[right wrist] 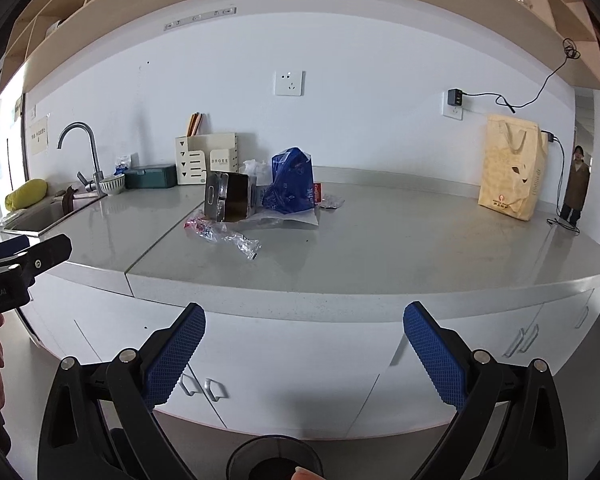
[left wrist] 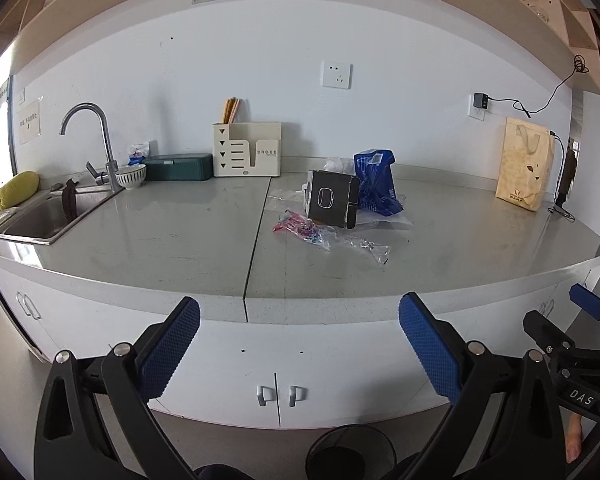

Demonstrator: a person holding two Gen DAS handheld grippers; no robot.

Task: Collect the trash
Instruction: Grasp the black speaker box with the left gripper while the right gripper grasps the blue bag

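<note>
Evidently nothing is collected yet: black cardboard box, blue plastic bag and clear crinkled wrapper litter the grey desk; both grippers' fingers spread wide, empty.

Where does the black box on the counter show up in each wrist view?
Left wrist: the black box stands right of centre, in front of the blue bag.
Right wrist: the black box stands left of centre, left of the blue bag.
Shared landmark: the wall socket above it.
</note>
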